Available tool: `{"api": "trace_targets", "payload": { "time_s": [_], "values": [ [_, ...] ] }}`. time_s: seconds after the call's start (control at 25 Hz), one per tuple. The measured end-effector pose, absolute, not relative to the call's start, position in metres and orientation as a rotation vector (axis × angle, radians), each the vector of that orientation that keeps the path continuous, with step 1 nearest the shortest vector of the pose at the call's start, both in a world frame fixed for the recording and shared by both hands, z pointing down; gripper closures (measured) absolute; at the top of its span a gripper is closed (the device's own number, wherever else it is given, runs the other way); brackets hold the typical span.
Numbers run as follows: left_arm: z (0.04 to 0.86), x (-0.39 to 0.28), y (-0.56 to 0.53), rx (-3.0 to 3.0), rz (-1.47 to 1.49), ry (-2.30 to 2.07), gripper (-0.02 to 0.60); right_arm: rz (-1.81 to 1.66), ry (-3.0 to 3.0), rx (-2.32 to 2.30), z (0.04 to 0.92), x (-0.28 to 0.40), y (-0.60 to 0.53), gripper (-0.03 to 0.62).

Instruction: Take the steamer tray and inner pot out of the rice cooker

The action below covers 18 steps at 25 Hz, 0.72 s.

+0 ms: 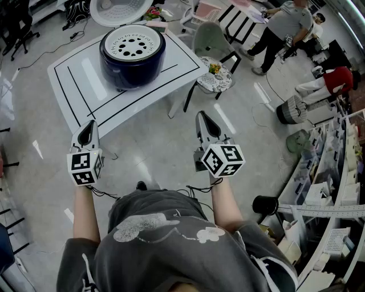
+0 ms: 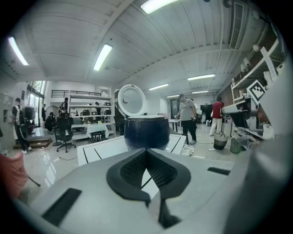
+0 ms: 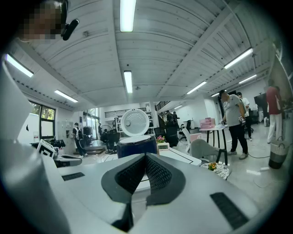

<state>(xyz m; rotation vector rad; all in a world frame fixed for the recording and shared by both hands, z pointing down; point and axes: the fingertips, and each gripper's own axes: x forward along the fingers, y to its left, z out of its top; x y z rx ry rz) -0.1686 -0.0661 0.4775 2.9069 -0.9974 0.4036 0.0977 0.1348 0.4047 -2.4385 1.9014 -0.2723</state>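
No writing, brand or number could be read in any view. The nearest to signs were the black-and-white square patterns on the marker cube (image 1: 85, 166) of the left gripper (image 1: 87, 128) and on the like cube (image 1: 222, 159) of the right gripper (image 1: 204, 118); these held blocks, not letters. A small display (image 3: 163, 146) on the counter (image 3: 183, 157) was too small to read. The pale print on the person's grey shirt (image 1: 165, 228) showed shapes only.

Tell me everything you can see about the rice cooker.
The rice cooker is a round, glossy dark blue body standing upright on a white table marked with black lines. Its lid stands open behind, white inside. A white steamer tray with round holes sits in its mouth. Nothing else touches it.
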Motion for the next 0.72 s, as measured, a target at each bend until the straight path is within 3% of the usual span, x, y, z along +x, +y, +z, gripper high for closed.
{"api": "trace_targets", "payload": {
  "time_s": [0.72],
  "values": [
    [0.455,-0.161,-0.051,2.888,0.305,-1.006,0.572,-0.262,1.970,-2.409,0.399,0.100,0.135,0.565]
  ]
}}
